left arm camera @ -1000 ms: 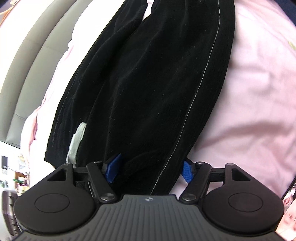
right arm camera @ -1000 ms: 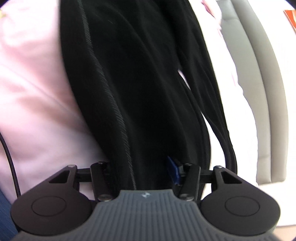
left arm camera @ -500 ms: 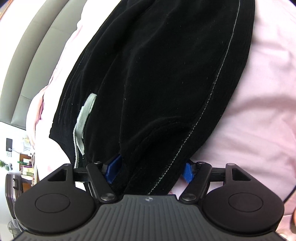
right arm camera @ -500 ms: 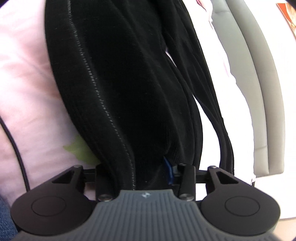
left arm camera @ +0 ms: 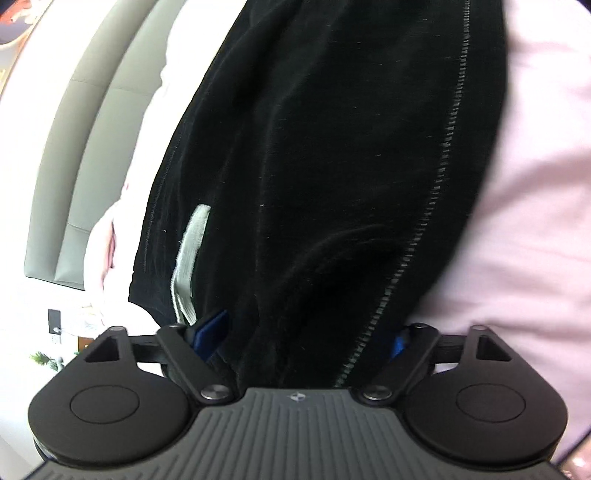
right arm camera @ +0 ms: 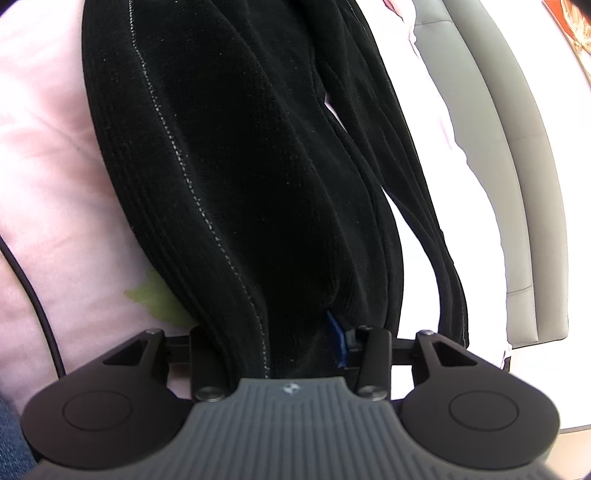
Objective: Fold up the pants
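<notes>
Left wrist view: the left tool (left arm camera: 306, 338) grips a bunched edge of the black pants (left arm camera: 332, 155) between its blue pads (left arm camera: 211, 334). The pants stretch away over a pink sheet (left arm camera: 535, 184), with a white label (left arm camera: 190, 254) showing near the tool.

Right wrist view: the right tool (right arm camera: 284, 343) is clamped on the pants (right arm camera: 258, 166) too. A thin black cable (right arm camera: 35, 295) crosses the pink sheet (right arm camera: 48, 166) at left.

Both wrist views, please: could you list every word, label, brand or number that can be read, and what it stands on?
No readable text in either view.
Gripper body emblem: a small logo mark, no letters.
White tag on the black pants: no print visible.
Orange picture: too blurred to read.
</notes>
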